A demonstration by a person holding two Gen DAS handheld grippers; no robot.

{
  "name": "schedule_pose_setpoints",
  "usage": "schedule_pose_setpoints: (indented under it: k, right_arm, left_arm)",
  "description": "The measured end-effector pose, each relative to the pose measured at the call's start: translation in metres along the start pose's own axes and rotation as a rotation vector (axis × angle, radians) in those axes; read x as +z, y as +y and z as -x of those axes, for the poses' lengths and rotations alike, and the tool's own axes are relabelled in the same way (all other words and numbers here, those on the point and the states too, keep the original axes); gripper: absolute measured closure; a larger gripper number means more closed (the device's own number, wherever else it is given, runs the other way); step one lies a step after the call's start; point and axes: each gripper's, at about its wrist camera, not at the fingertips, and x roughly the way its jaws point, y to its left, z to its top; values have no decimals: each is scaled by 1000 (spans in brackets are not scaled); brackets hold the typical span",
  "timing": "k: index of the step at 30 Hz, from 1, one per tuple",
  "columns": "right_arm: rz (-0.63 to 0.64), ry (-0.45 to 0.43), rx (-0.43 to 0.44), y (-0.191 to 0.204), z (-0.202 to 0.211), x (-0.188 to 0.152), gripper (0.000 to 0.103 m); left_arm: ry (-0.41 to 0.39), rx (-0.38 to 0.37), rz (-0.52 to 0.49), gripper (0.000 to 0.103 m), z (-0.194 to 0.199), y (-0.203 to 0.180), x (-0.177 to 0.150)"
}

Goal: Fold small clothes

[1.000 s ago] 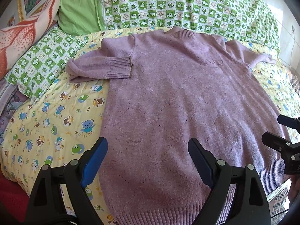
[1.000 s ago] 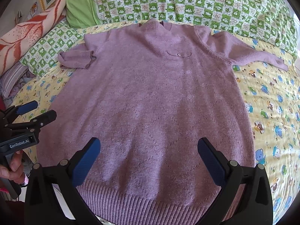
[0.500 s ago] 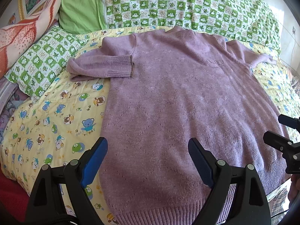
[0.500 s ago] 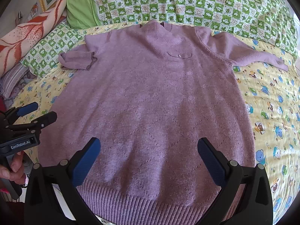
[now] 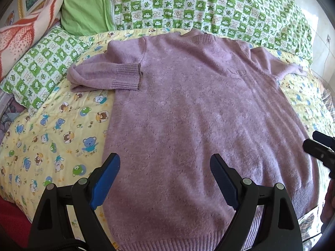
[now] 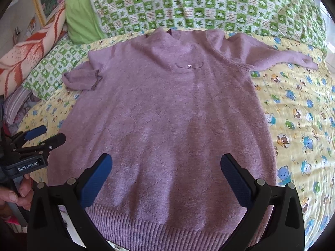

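A purple knit sweater (image 5: 199,115) lies flat, front up, on the bed, hem toward me; it also shows in the right wrist view (image 6: 167,115). Its left sleeve (image 5: 104,77) is folded back on itself with the ribbed cuff against the body. Its right sleeve (image 6: 272,58) stretches out to the right. My left gripper (image 5: 165,179) is open and empty above the hem's left part. My right gripper (image 6: 166,177) is open and empty above the middle of the hem. Each gripper shows at the edge of the other's view, the right one (image 5: 320,144) and the left one (image 6: 41,138).
The sweater rests on a yellow cartoon-bear sheet (image 5: 52,129). A green checked quilt (image 5: 199,6) and a green pillow (image 5: 83,6) lie behind it. A checked pillow (image 5: 41,62) and an orange-patterned blanket (image 5: 21,31) are at the left. The bed's near edge runs just under the hem.
Both grippers have drifted slightly back and up, so the sweater sits a little lower in view. Both stay open. The sweater has not moved.
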Motion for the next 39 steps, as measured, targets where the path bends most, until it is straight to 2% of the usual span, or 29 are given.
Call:
schedule_pose_setpoints:
  k: [8, 11, 17, 23, 25, 29, 35, 37, 38, 39]
  right_arm:
    - [-131, -18, -20, -64, 3, 22, 0]
    - [-251, -32, -19, -109, 2, 37, 0]
    - [-459, -82, -94, -212, -4, 74, 1]
    - [-604, -146, -207, -311, -10, 116, 17]
    - [-641, -152, -216, -334, -21, 129, 20]
    - [-725, -171, -205, -388, -47, 156, 36]
    - [-824, -190, -202, -447, -90, 185, 38]
    - [-839, -179, -192, -460, -101, 190, 52]
    - [-845, -167, -187, -465, -105, 191, 83]
    - [-846, -170, -172, -467, -103, 193, 93]
  left_arm:
    - [30, -14, 0, 15, -21, -13, 28]
    - [35, -7, -6, 15, -32, -20, 45]
    - [57, -20, 5, 15, -59, -36, 92]
    - [52, -34, 0, 15, -97, -58, 152]
    - [44, -35, 3, 15, -110, -64, 169]
    - [35, -27, 1, 15, -142, -74, 202]
    - [63, -8, 20, 15, -191, -75, 233]
    - [93, 26, 9, 15, -211, -74, 238]
    - [111, 46, 3, 15, -221, -73, 240]
    - [124, 62, 1, 14, -228, -72, 240]
